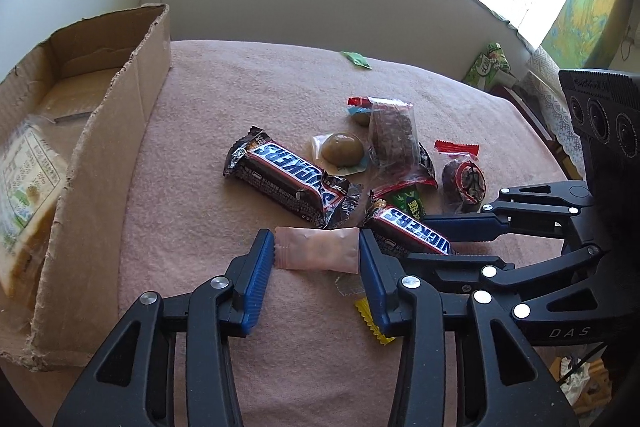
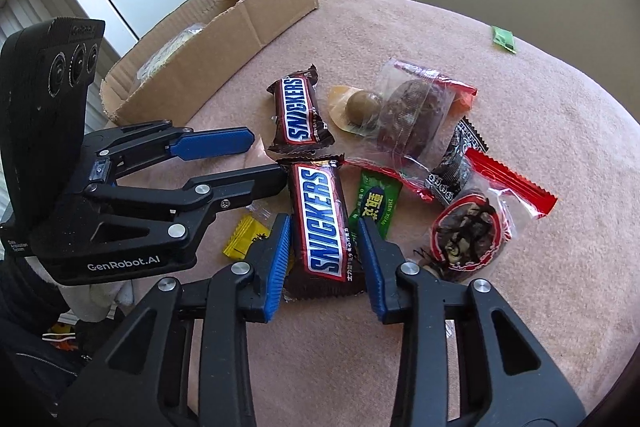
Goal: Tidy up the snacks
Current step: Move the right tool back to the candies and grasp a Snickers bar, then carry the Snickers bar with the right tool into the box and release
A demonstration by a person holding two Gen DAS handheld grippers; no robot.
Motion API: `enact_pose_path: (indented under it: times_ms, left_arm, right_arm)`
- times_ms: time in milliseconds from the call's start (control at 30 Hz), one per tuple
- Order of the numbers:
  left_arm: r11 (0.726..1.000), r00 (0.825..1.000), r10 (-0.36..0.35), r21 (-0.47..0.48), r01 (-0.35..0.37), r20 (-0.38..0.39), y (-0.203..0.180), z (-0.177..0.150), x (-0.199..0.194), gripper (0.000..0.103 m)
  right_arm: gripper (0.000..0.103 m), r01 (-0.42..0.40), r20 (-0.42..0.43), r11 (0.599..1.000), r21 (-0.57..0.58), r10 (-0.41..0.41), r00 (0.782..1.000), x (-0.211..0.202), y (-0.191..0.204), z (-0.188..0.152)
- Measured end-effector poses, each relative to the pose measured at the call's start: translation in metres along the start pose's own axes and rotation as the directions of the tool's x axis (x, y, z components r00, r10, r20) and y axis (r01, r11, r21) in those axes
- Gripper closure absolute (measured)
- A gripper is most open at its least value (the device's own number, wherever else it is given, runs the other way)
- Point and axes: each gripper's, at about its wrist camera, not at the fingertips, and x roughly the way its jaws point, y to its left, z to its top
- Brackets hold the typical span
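While my left gripper (image 1: 316, 259) hangs over the pink cloth (image 1: 192, 163), its blue pads straddle a pale pink packet (image 1: 320, 250), touching or nearly touching its ends; I cannot tell if they press. A cardboard box (image 1: 116, 155) stands left.

From the right wrist, my right gripper (image 2: 325, 251) brackets the nearer Snickers bar (image 2: 320, 219), pads just beside its edges, with a green candy (image 2: 374, 201) alongside.

Cardboard box (image 1: 120, 131) at table's (image 1: 248, 95) left edge; snack pile (image 1: 360, 163) right of box; bagged snack (image 1: 28, 179) inside box.
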Motion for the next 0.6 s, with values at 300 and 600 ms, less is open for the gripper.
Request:
enact_pose_path:
  times_ms: [300,600]
  left_arm:
    - [0.999,0.999,-0.043,0.004,0.042,0.005,-0.012,0.0,0.003,0.086]
    - [0.999,0.999,-0.033,0.018,0.033,-0.003,-0.004,-0.005,-0.01,0.083]
  right_arm:
    - [0.073,0.012,0.009,1.0,0.003,-0.012,1.0,0.001,0.003,-0.003]
    - [0.073,0.041,0.01,0.999,-0.015,-0.04,0.999,0.001,0.004,-0.004]
